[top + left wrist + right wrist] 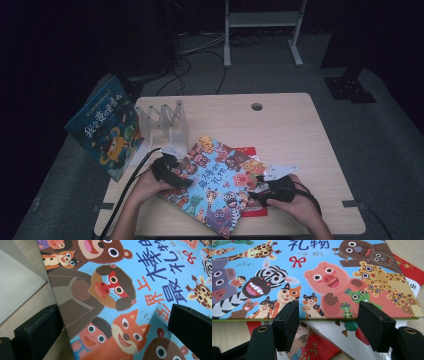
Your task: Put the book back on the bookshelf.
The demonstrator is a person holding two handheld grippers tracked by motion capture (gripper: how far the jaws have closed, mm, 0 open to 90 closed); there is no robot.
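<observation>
A picture book (pixel 215 185) with a blue cover full of cartoon animals lies slanted on the table's near half, on top of a red book (pixel 248 151). My left gripper (pixel 172 177) is at its left edge. In the left gripper view the jaws (pixel 113 312) stand wide apart across that edge, one over the table and one over the cover (pixel 150 285), gripping nothing. My right gripper (pixel 262 192) is at the book's right edge. Its jaws (pixel 328 308) stand apart in front of the cover's edge (pixel 317 277), with nothing pinched between them.
A clear acrylic book rack (pixel 162 120) stands at the table's back left, close behind the left hand. Another blue book (pixel 107 127) leans beyond the table's left edge. A red book (pixel 409 267) and a white one (pixel 352 345) lie beneath the animal book.
</observation>
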